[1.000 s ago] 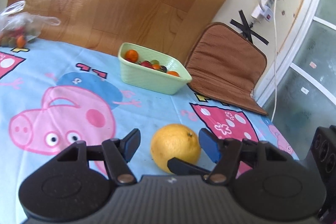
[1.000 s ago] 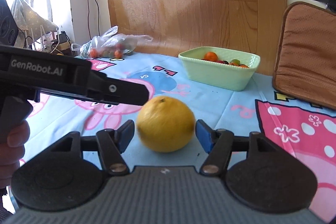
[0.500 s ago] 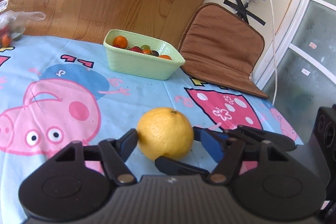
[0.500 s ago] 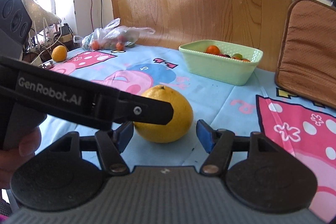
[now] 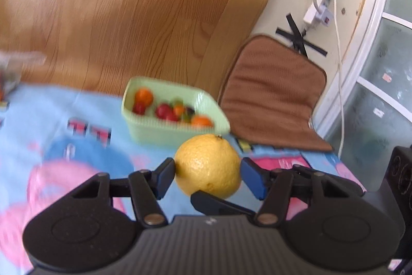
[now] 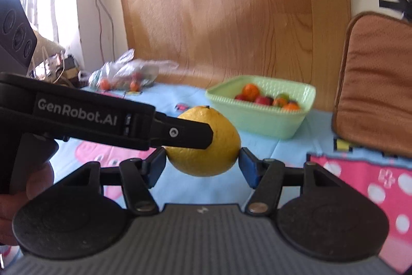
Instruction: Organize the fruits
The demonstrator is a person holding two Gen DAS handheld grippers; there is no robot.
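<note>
Between both closing grippers, left [image 5: 208,178] and right [image 6: 202,164]: one yellow citrus [image 5: 208,173], gripped; one green basket [image 6: 260,117] behind

Both tools close their jaws: the left tool [image 5: 208,178] and right tool [image 6: 202,163] each clamp the same fruit, crossing.

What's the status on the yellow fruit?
Both hand-held grippers, left and right, closing on the yellow citrus fruit. Green basket ahead. Path clear.
</note>
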